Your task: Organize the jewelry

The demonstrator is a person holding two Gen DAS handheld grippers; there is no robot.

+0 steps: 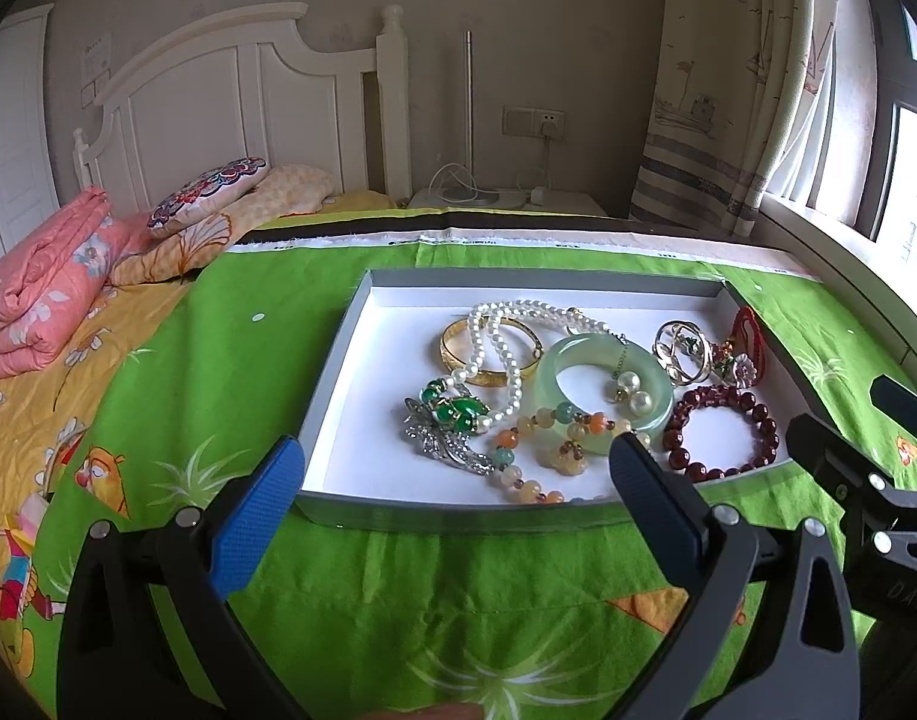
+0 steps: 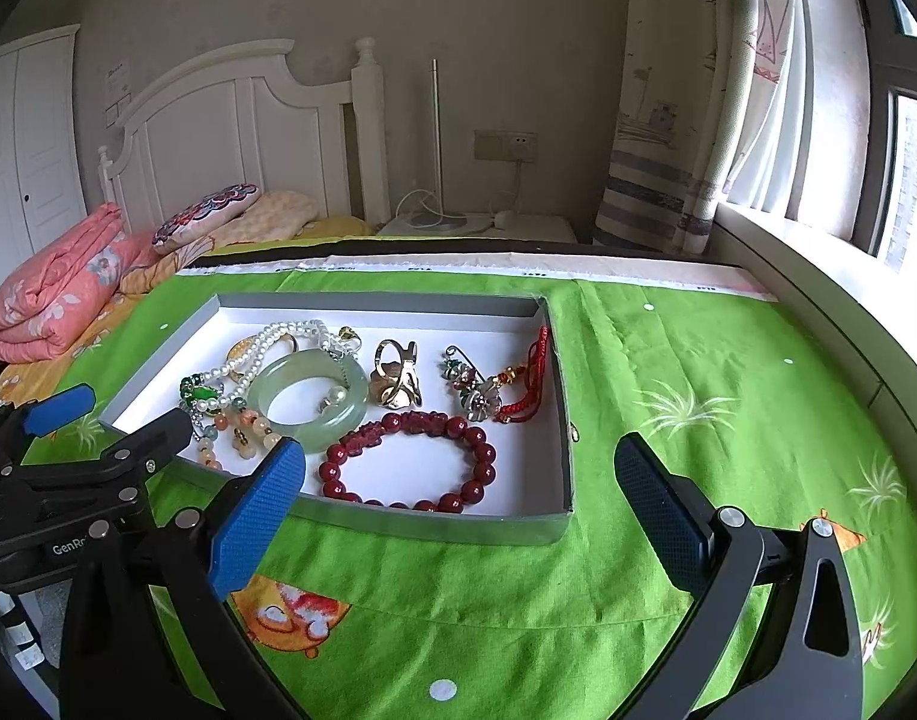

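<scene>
Blue ribbed pads face each other across a wide gap on my left gripper (image 1: 455, 483), and nothing sits between them; my right gripper (image 2: 458, 495) is spread just as wide and is empty too. Both hang over the green cloth (image 2: 668, 360) just outside the near wall of the grey tray (image 1: 338, 330), my landmark here.

All the jewelry I can see lies inside that tray. Nearest its near wall, toward the right, is the dark red bead bracelet (image 2: 410, 459), lying apart from the rest. Beside it, toward the tray's middle, the pale jade bangle (image 1: 602, 387) lies partly on a strand of orange and cream beads (image 1: 536, 456), with pearl drops resting in its ring. Further back a pearl necklace (image 1: 494, 348) drapes over a gold bangle (image 1: 488, 354). By the right wall lie a red cord charm (image 2: 533, 378) and a gold openwork piece (image 2: 398, 381).

I judge the jade bangle stiff, slick and breakable, so I would pinch across its band, not its outer curve. The bead bracelet looks light and flexible, and one bead between the pads should lift it. The pearls will drag the gold bangle unless I take them at a free loop.

Whether this heap is sorted or awaits sorting, I cannot tell.
</scene>
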